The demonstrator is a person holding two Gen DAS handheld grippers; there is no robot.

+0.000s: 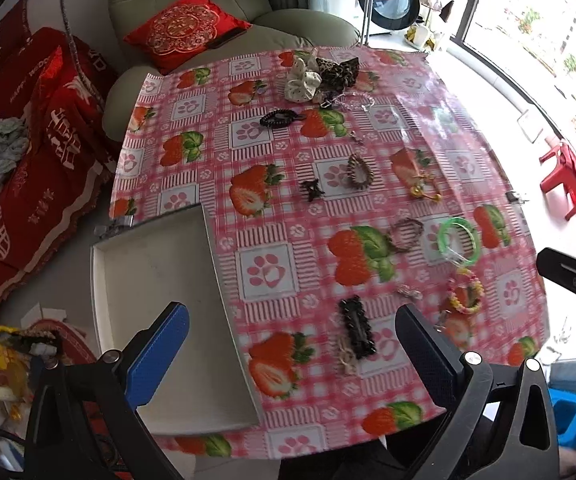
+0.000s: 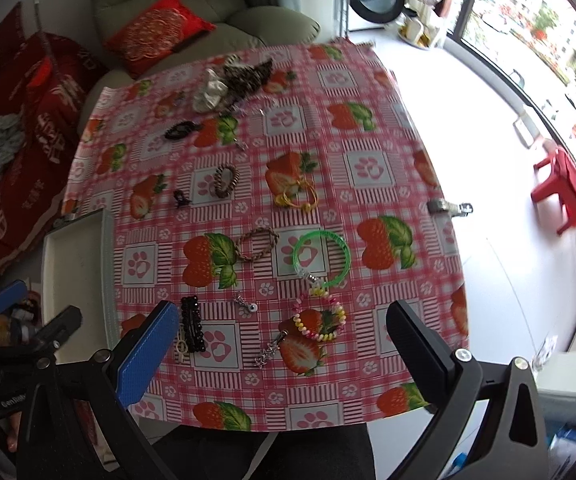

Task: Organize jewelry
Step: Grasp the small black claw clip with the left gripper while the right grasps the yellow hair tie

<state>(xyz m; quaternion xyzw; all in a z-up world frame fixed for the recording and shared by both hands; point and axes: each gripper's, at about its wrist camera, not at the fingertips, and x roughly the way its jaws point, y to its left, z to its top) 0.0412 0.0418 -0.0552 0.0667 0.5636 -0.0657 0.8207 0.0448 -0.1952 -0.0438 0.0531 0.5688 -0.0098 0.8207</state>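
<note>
Jewelry lies scattered on the strawberry-print tablecloth (image 1: pixel 272 216). A green bangle (image 1: pixel 458 238) (image 2: pixel 322 256), a braided brown bracelet (image 1: pixel 406 232) (image 2: pixel 257 243), a pastel bead bracelet (image 1: pixel 465 292) (image 2: pixel 320 320) and a black beaded hair clip (image 1: pixel 356 328) (image 2: pixel 192 323) lie nearest. A white empty tray (image 1: pixel 156 292) (image 2: pixel 74 264) sits at the table's left edge. My left gripper (image 1: pixel 292 356) hovers open above the tray's right rim and the hair clip. My right gripper (image 2: pixel 284 356) hovers open above the bead bracelet, with nothing between its fingers.
Farther back lie a brown coil bracelet (image 1: pixel 360 172), a yellow cord bracelet (image 1: pixel 424 190), a small black claw clip (image 1: pixel 312 190), a dark hair clip (image 1: pixel 278 117) and a heap of scrunchies (image 1: pixel 320 74). A sofa with a red cushion (image 1: pixel 184 28) stands behind; a red chair (image 1: pixel 572 178) stands right.
</note>
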